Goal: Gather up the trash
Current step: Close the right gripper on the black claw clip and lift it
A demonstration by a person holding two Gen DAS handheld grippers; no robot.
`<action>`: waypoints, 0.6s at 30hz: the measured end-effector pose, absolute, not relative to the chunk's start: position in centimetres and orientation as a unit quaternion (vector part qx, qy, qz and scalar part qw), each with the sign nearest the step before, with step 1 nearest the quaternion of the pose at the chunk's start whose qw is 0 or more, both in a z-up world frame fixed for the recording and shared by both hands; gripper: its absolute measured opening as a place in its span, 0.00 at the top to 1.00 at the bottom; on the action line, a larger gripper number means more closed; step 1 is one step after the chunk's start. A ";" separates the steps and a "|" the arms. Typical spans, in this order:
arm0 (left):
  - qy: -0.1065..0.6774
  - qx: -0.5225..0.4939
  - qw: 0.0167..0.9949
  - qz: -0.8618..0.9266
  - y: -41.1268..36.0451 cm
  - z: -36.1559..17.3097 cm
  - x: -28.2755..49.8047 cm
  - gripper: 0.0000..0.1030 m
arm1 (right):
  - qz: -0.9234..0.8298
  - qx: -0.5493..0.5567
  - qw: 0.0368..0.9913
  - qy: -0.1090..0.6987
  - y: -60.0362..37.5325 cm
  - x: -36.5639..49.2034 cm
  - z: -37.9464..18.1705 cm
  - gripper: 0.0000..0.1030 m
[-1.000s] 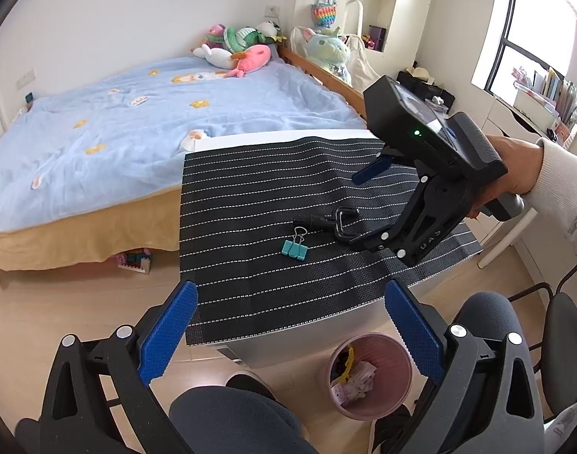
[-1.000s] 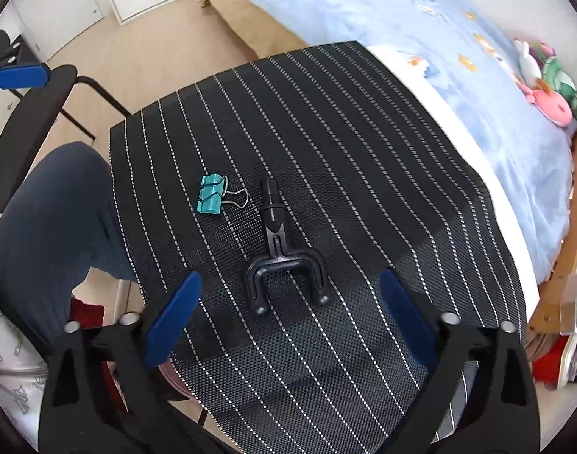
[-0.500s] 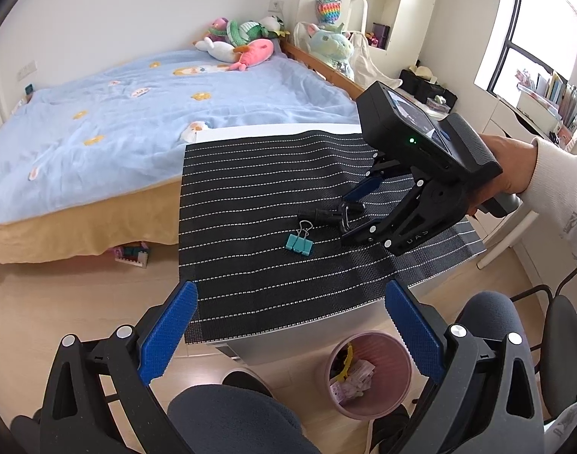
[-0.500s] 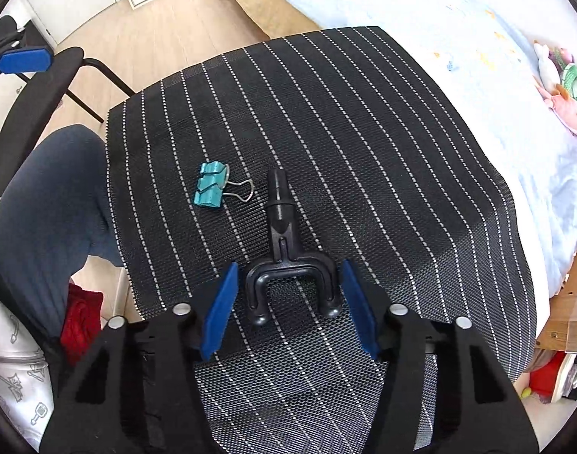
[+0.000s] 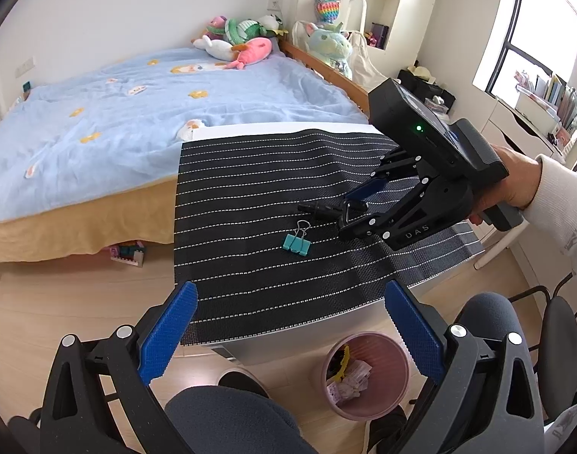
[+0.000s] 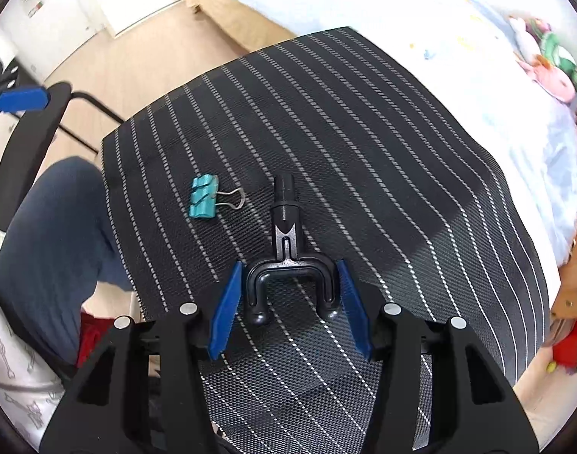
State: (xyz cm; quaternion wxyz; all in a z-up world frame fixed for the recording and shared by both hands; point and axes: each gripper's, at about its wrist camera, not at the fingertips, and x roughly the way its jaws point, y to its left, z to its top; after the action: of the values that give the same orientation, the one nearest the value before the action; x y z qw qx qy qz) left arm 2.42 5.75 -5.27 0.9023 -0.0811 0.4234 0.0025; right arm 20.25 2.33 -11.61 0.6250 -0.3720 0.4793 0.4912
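A black Y-shaped plastic part (image 6: 286, 242) lies on the black striped mat (image 6: 364, 132). My right gripper (image 6: 288, 299) has closed its blue pads onto both sides of the part's forked end. In the left wrist view the right gripper (image 5: 358, 204) sits low on the mat over the same part (image 5: 320, 208). A teal binder clip (image 6: 203, 202) lies just left of the part, and it also shows in the left wrist view (image 5: 297, 243). My left gripper (image 5: 288, 333) is open and empty, held off the mat's near edge above a pink trash bin (image 5: 364, 374).
The pink bin holds paper scraps and stands on the wood floor below the table. A bed with a blue cover (image 5: 118, 113) adjoins the table's far side. A black chair (image 5: 553, 340) stands at right. My knee (image 5: 231, 420) is below the left gripper.
My right gripper lowered onto the mat and closed from wide open until its pads met the forked end of the black part. The left gripper stayed open and nearly still.
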 end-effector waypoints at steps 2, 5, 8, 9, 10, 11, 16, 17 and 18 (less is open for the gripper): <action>0.423 -0.079 0.903 0.001 5.7 -5.3 2.6 0.07 | 0.488 -0.362 0.634 0.479 1.9 20.4 -11.3 0.50; 0.423 -0.075 0.903 -0.004 5.5 -5.3 3.1 0.07 | 0.480 -0.346 0.648 0.479 1.2 20.7 -10.6 0.50; 0.422 -0.072 0.904 -0.009 5.4 -5.3 3.7 0.07 | 0.473 -0.327 0.662 0.481 0.3 21.0 -9.8 0.50; 0.421 -0.069 0.904 -0.012 5.3 -5.2 3.9 0.07 | 0.472 -0.323 0.664 0.482 0.1 21.1 -9.6 0.51; 0.421 -0.066 0.904 -0.014 5.2 -5.2 4.2 0.07 | 0.469 -0.318 0.667 0.484 -0.1 21.1 -9.5 0.51; 0.421 -0.061 0.905 -0.017 5.1 -5.1 4.5 0.07 | 0.468 -0.315 0.668 0.485 -0.4 21.1 -9.3 0.51; 0.424 -0.032 0.905 -0.032 4.7 -5.0 6.3 0.07 | 0.455 -0.296 0.679 0.495 -1.7 21.2 -8.7 0.50; 0.427 -0.025 0.903 -0.038 4.6 -5.1 6.7 0.07 | 0.452 -0.291 0.681 0.496 -1.9 21.2 -8.5 0.50; 0.428 -0.018 0.903 -0.042 4.5 -5.1 7.0 0.07 | 0.449 -0.286 0.684 0.498 -2.2 21.2 -8.4 0.50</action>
State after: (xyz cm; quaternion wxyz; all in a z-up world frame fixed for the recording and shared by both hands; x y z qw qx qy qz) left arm 7.03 4.46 -5.07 0.9026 -0.0183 0.4281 -0.0416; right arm 21.20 -2.22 -8.37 0.6842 -0.2863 0.4983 0.4490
